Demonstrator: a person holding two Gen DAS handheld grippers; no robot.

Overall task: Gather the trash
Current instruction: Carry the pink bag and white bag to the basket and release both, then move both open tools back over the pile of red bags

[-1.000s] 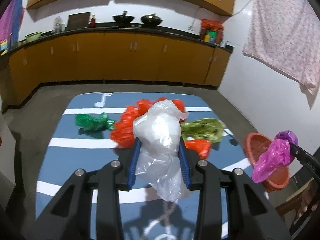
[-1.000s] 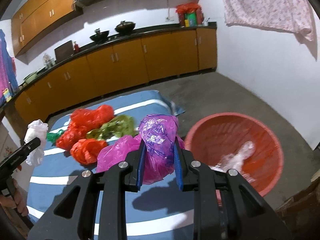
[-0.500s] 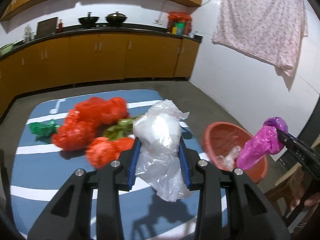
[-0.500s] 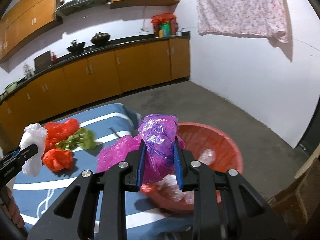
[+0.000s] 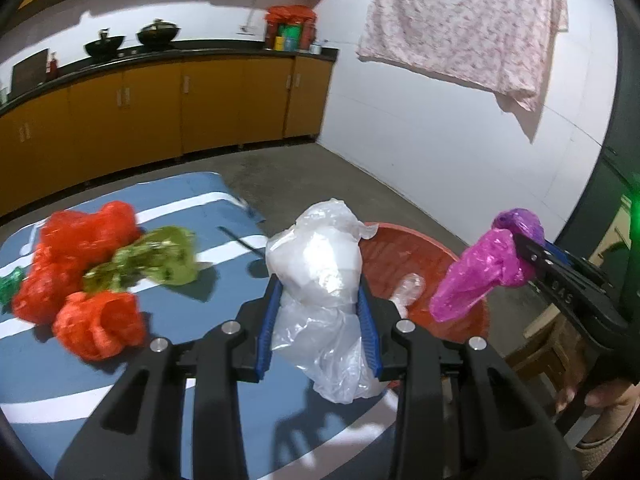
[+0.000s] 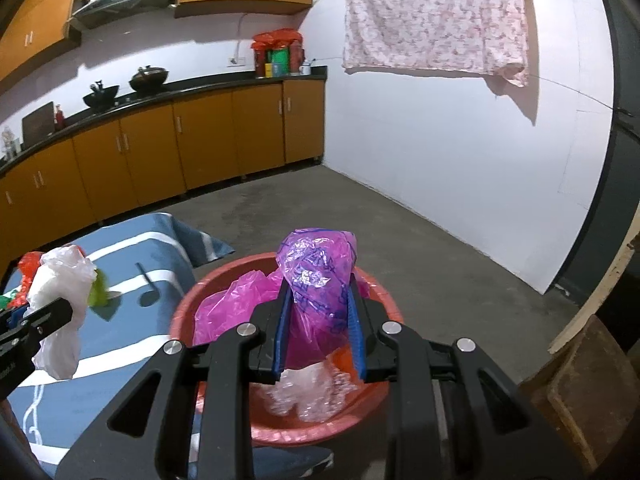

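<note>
Right gripper (image 6: 318, 320) clamps a magenta bag (image 6: 316, 276) over the red basin (image 6: 376, 396). Left gripper (image 5: 320, 316) grips a white bag (image 5: 320, 276) just beside the basin.

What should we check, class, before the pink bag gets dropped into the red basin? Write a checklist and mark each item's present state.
1. Right gripper grips the pink bag firmly between its pads: ok.
2. Pink bag is over the red basin, not the mat: ok.
3. Basin has room; only some clear plastic lies inside: ok.
4. Left gripper holds the white bag securely: ok.
5. White bag is over the basin for its own drop: not ok, it hangs near the basin's rim.
6. The grippers are apart from each other: ok.
</note>
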